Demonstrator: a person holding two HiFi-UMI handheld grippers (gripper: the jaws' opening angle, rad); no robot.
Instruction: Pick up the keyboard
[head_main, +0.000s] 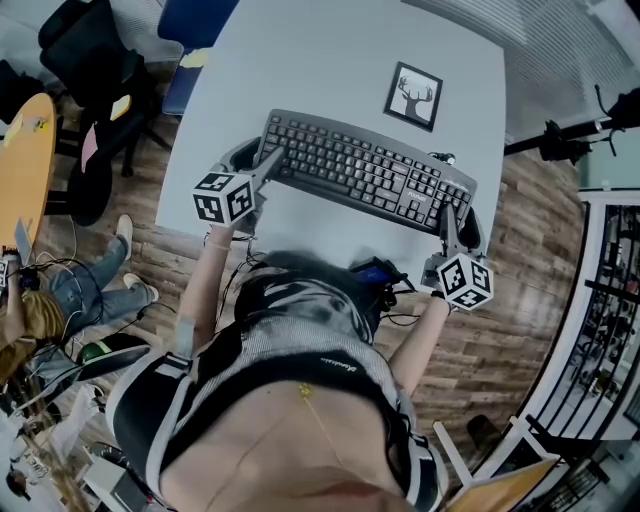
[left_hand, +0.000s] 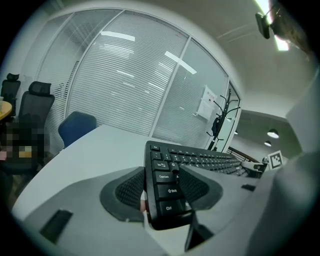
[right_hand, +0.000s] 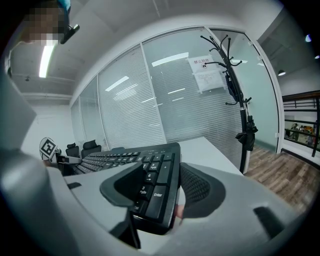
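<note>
A black keyboard (head_main: 365, 170) lies across the white table (head_main: 300, 60), slanting from upper left to lower right. My left gripper (head_main: 262, 160) is shut on its left end; in the left gripper view the Ctrl and Shift keys of the keyboard (left_hand: 167, 185) sit between the two dark pads of that gripper (left_hand: 162, 192). My right gripper (head_main: 455, 215) is shut on the right end, where the keypad end of the keyboard (right_hand: 155, 187) is clamped in that gripper (right_hand: 156, 195). Whether the keyboard is off the table I cannot tell.
A framed deer picture (head_main: 413, 96) lies on the table beyond the keyboard. A blue chair (head_main: 195, 20) and a black office chair (head_main: 85, 50) stand at the far left. A person (head_main: 60, 300) sits on the wooden floor by a round wooden table (head_main: 25, 150). A coat rack (right_hand: 240, 100) stands at the right.
</note>
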